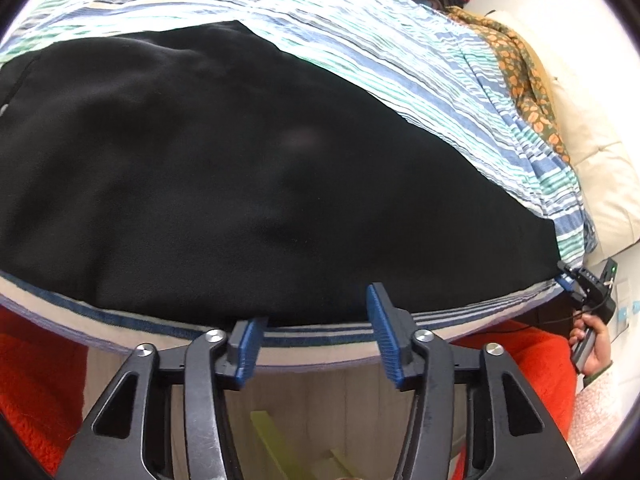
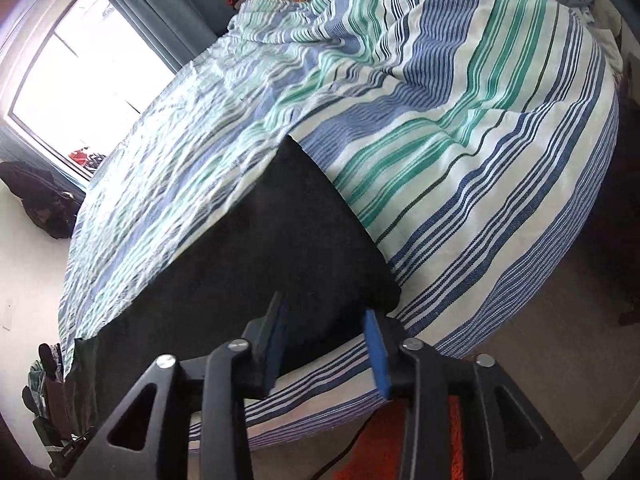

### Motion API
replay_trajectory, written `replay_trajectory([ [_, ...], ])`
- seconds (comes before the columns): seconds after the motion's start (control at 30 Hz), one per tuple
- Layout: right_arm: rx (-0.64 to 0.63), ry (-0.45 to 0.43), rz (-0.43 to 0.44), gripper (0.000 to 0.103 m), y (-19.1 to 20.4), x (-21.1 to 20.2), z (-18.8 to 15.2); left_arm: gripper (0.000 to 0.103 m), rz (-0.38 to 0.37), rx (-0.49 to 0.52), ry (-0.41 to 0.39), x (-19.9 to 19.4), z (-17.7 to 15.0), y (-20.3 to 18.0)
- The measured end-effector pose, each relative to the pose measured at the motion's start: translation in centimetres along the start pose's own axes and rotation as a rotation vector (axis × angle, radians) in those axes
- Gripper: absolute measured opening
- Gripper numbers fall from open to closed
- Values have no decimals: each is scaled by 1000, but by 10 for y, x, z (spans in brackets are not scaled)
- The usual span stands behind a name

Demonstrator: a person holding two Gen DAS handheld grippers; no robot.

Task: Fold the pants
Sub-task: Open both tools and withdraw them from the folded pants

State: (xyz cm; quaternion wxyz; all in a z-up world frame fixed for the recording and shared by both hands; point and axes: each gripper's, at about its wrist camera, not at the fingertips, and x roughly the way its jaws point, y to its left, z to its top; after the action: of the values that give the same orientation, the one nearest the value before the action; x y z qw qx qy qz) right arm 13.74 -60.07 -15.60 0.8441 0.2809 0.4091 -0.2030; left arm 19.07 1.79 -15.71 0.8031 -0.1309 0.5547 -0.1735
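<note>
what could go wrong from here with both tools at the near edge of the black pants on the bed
1. Both tools are open at the near hem of the black pants. The left tool and right tool might pinch the striped bedspread along with the fabric.
2. The pants reach the mattress edge, so a slipped grip could let them slide toward the floor.
3. The two tools sit far apart, so uneven lifting may skew the fold.
</note>
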Motion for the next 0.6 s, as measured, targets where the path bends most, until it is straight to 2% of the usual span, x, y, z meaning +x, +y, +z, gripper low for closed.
replay_trajectory([
  [0.03,6,-56,-22,64,-1,-12,-1,64,9,0,-2,-7,-5,1],
  [0.13,56,-214,-54,65,-9,-44,-7,65,25,5,-31,-30,-13,-1],
  [0.2,95,-267,-52,65,-14,-55,-10,67,51,25,-85,-44,-14,-5],
  [0.27,131,-282,-54,65,-19,-58,-11,75,73,51,-151,-55,-9,-11],
  [0.33,152,-278,-69,65,-21,-57,-10,88,107,84,-198,-57,0,-16],
  [0.5,114,-272,-98,65,-13,-52,-9,93,171,107,-246,-39,34,-9],
  [0.6,68,-277,-119,65,-6,-50,-11,93,255,58,-207,-9,47,17],
])
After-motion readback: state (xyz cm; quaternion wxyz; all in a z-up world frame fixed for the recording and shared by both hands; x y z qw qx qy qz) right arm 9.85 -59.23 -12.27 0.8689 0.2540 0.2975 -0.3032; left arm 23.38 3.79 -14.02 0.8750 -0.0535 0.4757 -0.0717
